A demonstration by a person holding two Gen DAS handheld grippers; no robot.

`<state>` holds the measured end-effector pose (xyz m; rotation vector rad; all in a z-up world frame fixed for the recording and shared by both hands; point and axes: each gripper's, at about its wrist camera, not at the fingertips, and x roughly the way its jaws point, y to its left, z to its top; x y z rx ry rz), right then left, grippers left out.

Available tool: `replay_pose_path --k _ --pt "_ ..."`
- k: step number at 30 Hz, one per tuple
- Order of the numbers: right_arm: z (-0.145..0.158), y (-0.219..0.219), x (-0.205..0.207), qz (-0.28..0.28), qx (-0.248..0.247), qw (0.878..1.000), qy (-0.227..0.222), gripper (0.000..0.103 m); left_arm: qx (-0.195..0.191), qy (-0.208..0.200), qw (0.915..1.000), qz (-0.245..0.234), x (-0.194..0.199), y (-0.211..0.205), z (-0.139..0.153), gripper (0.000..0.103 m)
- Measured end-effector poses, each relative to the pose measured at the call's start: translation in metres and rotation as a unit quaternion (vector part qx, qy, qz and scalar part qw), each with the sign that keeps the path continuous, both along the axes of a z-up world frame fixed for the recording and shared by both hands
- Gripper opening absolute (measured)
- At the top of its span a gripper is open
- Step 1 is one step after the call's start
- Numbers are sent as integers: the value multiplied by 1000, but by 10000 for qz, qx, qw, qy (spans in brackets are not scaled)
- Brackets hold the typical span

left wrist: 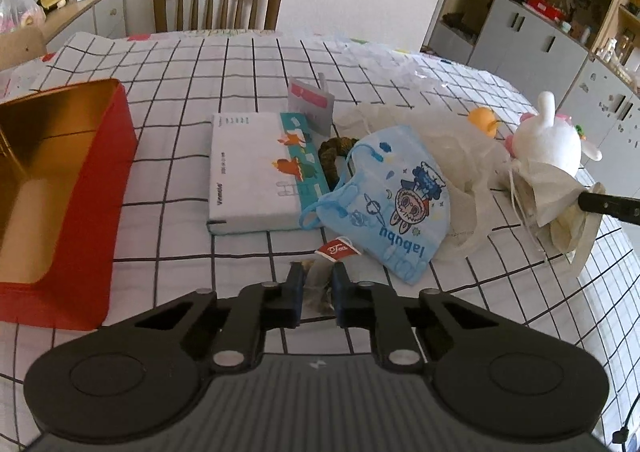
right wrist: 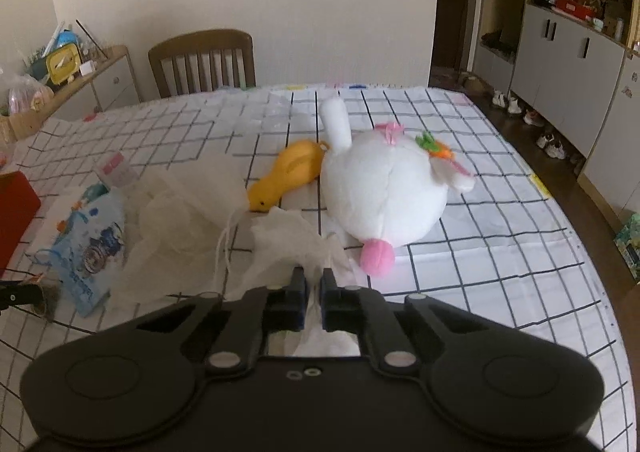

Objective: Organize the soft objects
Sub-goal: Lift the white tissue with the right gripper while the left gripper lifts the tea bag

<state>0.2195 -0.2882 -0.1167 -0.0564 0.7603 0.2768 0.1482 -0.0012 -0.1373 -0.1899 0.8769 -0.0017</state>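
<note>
Left wrist view: the left gripper (left wrist: 314,276) points down at a table covered by a white cloth with a black grid (left wrist: 192,63). Its two fingers are drawn close together and pinch a tea bag (left wrist: 318,284), whose red paper tag (left wrist: 337,250) sticks up just past the fingertips. Just beyond the tag lies a light blue cartoon-printed face mask (left wrist: 394,199), resting partly on a crumpled sheer white bag (left wrist: 452,147). Left of the mask is a flat white and teal tissue pack (left wrist: 256,171), with a small dark knotted object (left wrist: 335,149) between pack and mask. An open red box with a gold inside (left wrist: 76,187) stands at the far left of the table. At the right edge the dark tip of the other gripper holds a gauzy drawstring pouch (left wrist: 552,187) in front of a white plush rabbit (left wrist: 548,139). A wooden chair (left wrist: 218,3) stands behind the table.

Right wrist view: the right gripper (right wrist: 314,284) has its fingers nearly together, clamped on the white gauzy pouch (right wrist: 288,240), which bunches up just ahead of them. Just beyond lies a yellow plush duck (right wrist: 288,175), touching the white rabbit (right wrist: 384,187), which lies on its side with a pink tail (right wrist: 378,258) toward the camera. The blue mask (right wrist: 88,244) lies to the left.
</note>
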Motion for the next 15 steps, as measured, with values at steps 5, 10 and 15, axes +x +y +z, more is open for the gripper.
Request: replay_pose_path --k 5,10,15 --pt "24 4 -16 79 60 9996 -255 7 -58 -116 9999 17 -10 4 11 14" --pt "50 11 -34 223 124 9982 -547 7 -83 -227 9997 28 -19 8 20 14" --pt "68 14 -47 269 262 9970 -682 7 -152 -290 9995 7 -28 12 25 10"
